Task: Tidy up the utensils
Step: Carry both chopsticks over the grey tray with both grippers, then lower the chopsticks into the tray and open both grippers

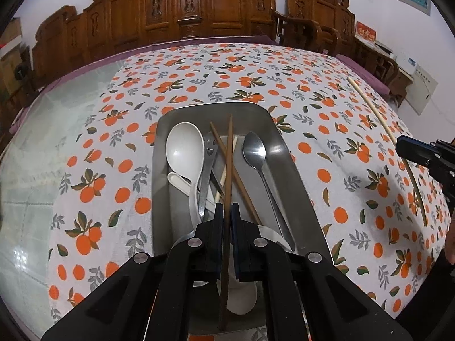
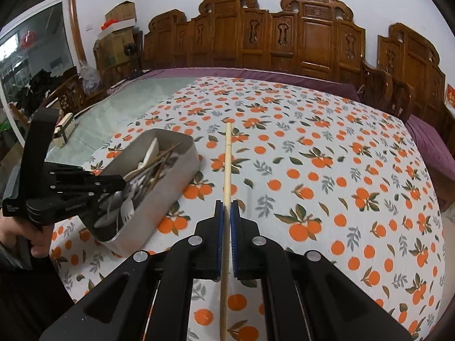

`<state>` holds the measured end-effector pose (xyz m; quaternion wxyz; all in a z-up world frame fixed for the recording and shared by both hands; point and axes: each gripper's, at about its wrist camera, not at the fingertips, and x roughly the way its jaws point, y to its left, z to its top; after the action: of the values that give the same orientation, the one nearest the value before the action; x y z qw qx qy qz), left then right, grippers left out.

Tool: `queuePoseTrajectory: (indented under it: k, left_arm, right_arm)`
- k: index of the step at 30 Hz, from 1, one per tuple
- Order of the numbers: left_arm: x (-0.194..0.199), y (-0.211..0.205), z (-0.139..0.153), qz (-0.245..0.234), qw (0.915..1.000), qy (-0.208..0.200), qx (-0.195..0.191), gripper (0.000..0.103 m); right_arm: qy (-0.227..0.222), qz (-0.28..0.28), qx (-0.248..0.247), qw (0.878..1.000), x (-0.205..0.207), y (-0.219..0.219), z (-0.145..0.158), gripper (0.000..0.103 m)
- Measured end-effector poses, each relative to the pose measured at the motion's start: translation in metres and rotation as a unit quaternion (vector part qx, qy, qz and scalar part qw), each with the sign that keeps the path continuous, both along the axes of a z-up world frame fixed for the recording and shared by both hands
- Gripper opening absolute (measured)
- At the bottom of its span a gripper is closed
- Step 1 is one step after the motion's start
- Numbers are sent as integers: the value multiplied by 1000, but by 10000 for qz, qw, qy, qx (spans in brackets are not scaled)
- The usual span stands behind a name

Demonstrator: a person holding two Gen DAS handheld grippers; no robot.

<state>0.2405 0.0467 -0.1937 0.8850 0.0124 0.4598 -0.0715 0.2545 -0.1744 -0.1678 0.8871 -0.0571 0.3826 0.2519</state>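
Note:
A metal tray (image 1: 287, 153) sits on the orange-print tablecloth and holds a white ladle (image 1: 184, 150), a smiley-face spoon (image 1: 210, 147), a steel spoon (image 1: 254, 150), a pale chopstick and a brown chopstick (image 1: 241, 187). My left gripper (image 1: 227, 210) is shut on a second brown chopstick (image 1: 229, 147) and holds it over the tray. My right gripper (image 2: 227, 209) is shut on a pale chopstick (image 2: 227, 156) above the cloth, right of the tray (image 2: 170, 182). The right gripper (image 1: 426, 156) and its pale chopstick (image 1: 381, 119) also show in the left wrist view.
The tablecloth (image 2: 327, 170) covers a glass-topped table with bare glass (image 1: 42, 156) on the left. Carved wooden chairs (image 2: 284, 42) line the far edge. A small box (image 2: 64, 130) lies on the glass. The left gripper (image 2: 71, 187) hangs over the tray's near end.

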Motion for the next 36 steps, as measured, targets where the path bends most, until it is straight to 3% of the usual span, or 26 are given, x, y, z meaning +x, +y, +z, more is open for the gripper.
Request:
queuePoseTrajectory:
  k: [3,17,22,27,33,36]
  left_arm:
    - [-1,6,5,69,9999,-73,-99,6]
    - [-5,47,43,485,9965,-647,-205,36]
    - [-7,63,51,623,9946,-810,-178,61]
    - [-11,74,62,753,9917,-1035,-119,75]
    - [-11,86,66,935,9898,-1073,-101,86]
    - [-11,90,67,990,9891,-1087,-105,86]
  right_arm:
    - [44,-45,194,9998,-1,9,0,6]
    - [206,376,401,9983,4,89,2,6]
    - [263,444,522,9973,12,111,3,6]
    - [309,417,542,9972,21,126,-1,6]
    - [348,320,447,9979,29,142,-15,6]
    - [393,286,384,9981,32,150,-25,6]
